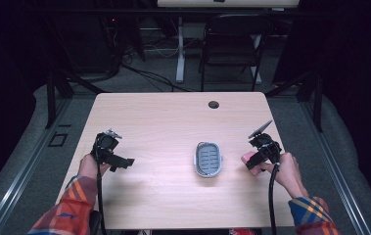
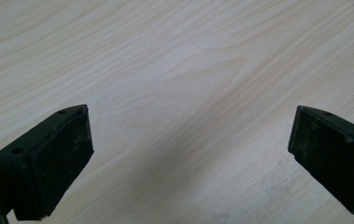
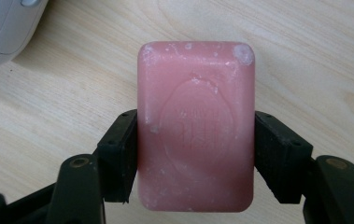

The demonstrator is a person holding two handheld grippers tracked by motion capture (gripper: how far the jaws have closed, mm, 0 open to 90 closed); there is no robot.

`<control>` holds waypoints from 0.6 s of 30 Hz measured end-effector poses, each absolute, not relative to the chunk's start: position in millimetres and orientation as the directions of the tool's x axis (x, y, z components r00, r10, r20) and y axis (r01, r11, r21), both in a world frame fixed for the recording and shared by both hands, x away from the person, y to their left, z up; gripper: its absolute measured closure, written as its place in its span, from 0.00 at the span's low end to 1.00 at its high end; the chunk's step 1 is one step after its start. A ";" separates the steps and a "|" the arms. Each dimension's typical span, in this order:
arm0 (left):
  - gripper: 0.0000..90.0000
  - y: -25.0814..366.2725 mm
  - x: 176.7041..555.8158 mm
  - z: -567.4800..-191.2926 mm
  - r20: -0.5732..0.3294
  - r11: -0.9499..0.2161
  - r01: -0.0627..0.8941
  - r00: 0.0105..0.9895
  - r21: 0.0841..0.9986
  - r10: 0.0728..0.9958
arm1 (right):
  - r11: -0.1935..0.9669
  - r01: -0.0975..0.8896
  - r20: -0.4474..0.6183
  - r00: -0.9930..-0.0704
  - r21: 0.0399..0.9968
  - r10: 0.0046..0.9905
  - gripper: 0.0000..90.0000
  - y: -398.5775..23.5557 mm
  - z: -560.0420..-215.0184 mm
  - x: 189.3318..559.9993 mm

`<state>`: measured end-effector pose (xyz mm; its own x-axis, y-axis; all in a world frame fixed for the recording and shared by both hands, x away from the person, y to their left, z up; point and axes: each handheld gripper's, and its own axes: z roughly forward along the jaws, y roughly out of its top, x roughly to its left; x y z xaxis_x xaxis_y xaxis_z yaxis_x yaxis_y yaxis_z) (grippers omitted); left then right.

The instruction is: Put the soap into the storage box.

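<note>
Right gripper (image 3: 195,154) had its jaws clamped on the long sides of a pink rectangular soap bar (image 3: 195,126), near the right edge of the pale wood-grain table (image 1: 163,117), just right of a grey oval soap dish (image 1: 208,159). Left gripper (image 2: 191,154) gaped wide, empty, over bare tabletop. Dark room behind: black folding chair (image 1: 232,46), floor cables.

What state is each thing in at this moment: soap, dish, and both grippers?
Pink soap bar: clamped flat between the right gripper's jaws, beside the dish, not in it.
Soap dish: empty, resting on the table.
Right gripper: shut on the soap.
Left gripper: jaws wide open, nothing between them, over bare wood.
</note>
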<state>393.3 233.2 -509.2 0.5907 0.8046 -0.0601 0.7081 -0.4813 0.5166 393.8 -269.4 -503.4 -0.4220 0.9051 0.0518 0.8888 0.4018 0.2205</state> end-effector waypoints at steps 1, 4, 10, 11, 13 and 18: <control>0.00 233.2 393.4 -509.3 -0.060 -0.481 0.708 0.590 0.517 0.805 | 0.402 0.889 0.052 -0.422 0.220 0.905 0.41 -269.4 -503.4 393.8; 0.00 233.1 393.4 -509.3 -0.061 -0.481 0.708 0.591 0.517 0.805 | 0.430 0.882 0.045 -0.446 0.193 0.894 0.41 -268.7 -499.8 396.1; 0.00 232.9 393.6 -509.4 -0.059 -0.482 0.708 0.591 0.516 0.805 | 0.434 0.880 0.043 -0.450 0.195 0.892 0.41 -267.3 -497.7 397.0; 0.00 233.0 393.6 -509.4 -0.059 -0.482 0.708 0.591 0.516 0.805 | 0.418 0.883 0.050 -0.437 0.214 0.898 0.41 -266.1 -498.4 396.6; 0.00 232.9 393.6 -509.4 -0.059 -0.482 0.708 0.591 0.516 0.805 | 0.416 0.884 0.048 -0.435 0.213 0.899 0.41 -265.5 -497.7 396.9; 0.00 232.8 393.9 -509.4 -0.062 -0.484 0.707 0.594 0.515 0.802 | 0.426 0.878 0.052 -0.447 0.220 0.893 0.41 -264.0 -494.8 398.9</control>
